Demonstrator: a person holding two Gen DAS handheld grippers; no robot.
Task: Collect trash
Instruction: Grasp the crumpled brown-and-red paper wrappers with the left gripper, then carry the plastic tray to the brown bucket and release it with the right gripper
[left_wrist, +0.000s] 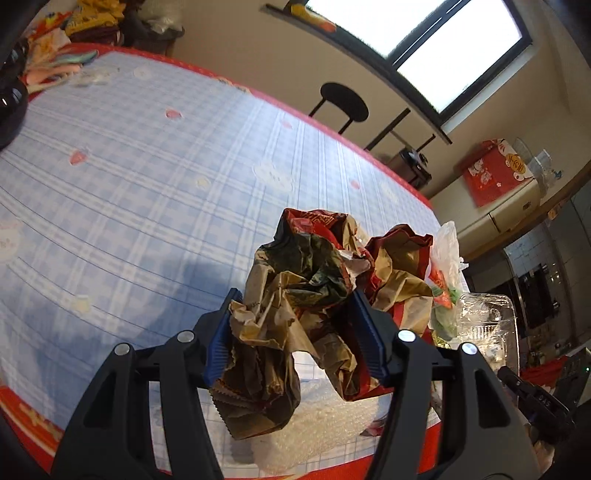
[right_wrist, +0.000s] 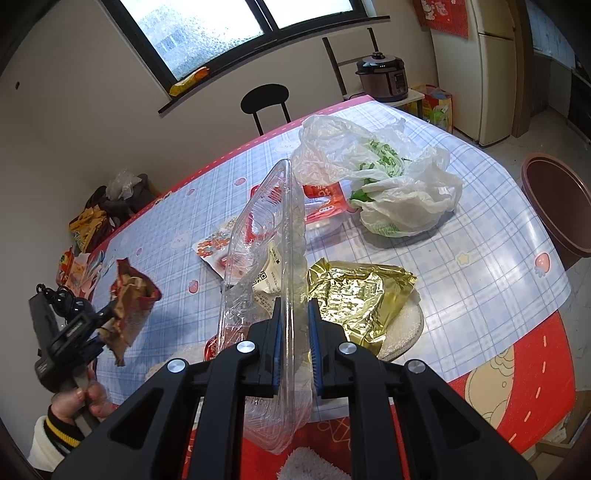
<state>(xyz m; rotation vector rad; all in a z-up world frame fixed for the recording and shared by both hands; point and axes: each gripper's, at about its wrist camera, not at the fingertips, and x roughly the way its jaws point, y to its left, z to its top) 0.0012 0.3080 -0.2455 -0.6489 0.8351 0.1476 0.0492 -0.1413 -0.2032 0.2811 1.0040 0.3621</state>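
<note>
Left claw grips a crumpled wrapper lifted clear of the tabletop; right claw pinches a clear plastic container. Next, both loads need a bin, perhaps the brown tub.

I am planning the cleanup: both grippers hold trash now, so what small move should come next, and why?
Probably carry both loads to the round brown bin: the left gripper clamps a crumpled brown-red paper wrapper, the right gripper a clear plastic clamshell box.
</note>
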